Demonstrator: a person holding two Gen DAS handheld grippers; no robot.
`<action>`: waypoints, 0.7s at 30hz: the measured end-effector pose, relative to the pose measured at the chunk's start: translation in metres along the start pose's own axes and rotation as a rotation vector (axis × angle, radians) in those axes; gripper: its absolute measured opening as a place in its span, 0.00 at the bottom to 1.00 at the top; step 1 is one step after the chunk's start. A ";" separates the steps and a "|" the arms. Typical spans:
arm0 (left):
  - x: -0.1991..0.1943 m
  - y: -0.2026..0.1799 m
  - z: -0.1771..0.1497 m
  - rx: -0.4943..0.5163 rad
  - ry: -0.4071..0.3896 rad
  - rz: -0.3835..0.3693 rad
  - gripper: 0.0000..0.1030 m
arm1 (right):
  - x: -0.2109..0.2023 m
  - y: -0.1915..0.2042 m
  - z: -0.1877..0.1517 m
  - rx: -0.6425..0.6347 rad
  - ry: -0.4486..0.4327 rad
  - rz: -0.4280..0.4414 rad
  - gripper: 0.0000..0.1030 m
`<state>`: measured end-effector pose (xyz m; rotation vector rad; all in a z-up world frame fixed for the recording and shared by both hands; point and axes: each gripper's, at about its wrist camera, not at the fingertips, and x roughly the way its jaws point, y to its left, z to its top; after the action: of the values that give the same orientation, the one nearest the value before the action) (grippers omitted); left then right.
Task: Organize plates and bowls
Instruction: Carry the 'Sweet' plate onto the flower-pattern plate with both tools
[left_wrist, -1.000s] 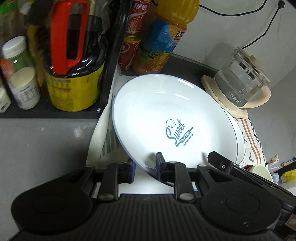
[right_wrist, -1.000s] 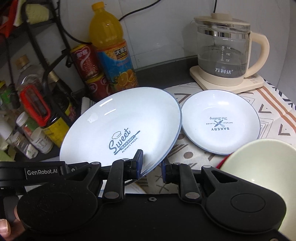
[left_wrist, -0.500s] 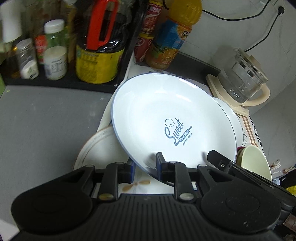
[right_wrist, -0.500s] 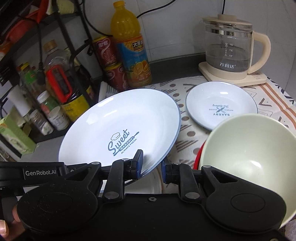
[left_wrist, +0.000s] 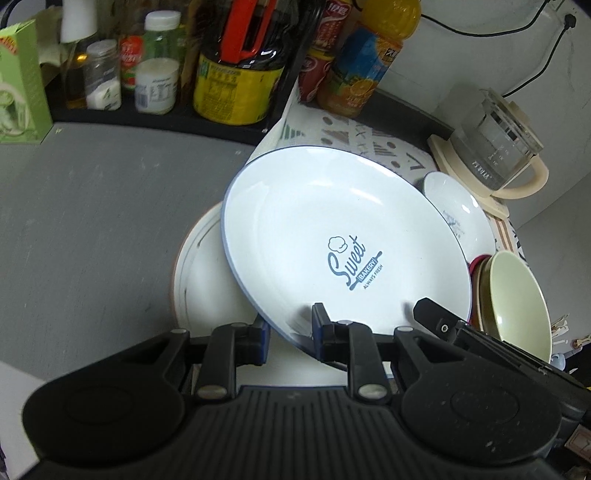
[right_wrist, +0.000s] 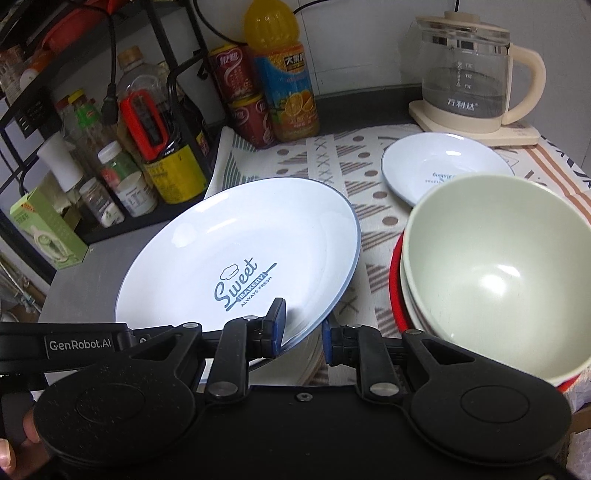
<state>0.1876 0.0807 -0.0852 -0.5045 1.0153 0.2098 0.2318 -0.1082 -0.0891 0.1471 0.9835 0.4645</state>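
Observation:
A large white plate with a blue rim and "Sweet Bakery" print (left_wrist: 343, 236) (right_wrist: 240, 258) is held tilted in the air by both grippers at its near rim. My left gripper (left_wrist: 290, 332) is shut on that rim. My right gripper (right_wrist: 303, 332) is shut on the rim too. Under the held plate lies a white plate with a brown rim (left_wrist: 199, 273). A small white bakery plate (right_wrist: 436, 170) (left_wrist: 461, 210) lies on the patterned cloth. A pale green bowl (right_wrist: 495, 273) (left_wrist: 517, 295) sits in a red-rimmed dish at the right.
A glass kettle on a cream base (right_wrist: 469, 81) stands at the back right. An orange juice bottle (right_wrist: 284, 74), red cans (right_wrist: 236, 85) and a rack of jars and bottles (right_wrist: 122, 158) line the back left. A grey counter (left_wrist: 92, 221) lies to the left.
Both grippers have pulled back and up with the big plate. The brown-rimmed plate under it and the green bowl have come into view.

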 end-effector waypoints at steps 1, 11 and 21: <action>0.000 0.001 -0.002 -0.007 0.003 0.000 0.21 | 0.000 0.000 -0.002 -0.002 0.004 0.002 0.19; 0.003 0.001 -0.022 -0.036 0.030 0.014 0.21 | 0.001 -0.005 -0.012 -0.026 0.032 0.004 0.19; 0.004 0.003 -0.030 -0.067 0.049 0.025 0.23 | 0.004 -0.005 -0.014 -0.058 0.060 0.024 0.19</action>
<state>0.1661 0.0687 -0.1025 -0.5605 1.0650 0.2552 0.2237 -0.1123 -0.1011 0.0934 1.0266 0.5208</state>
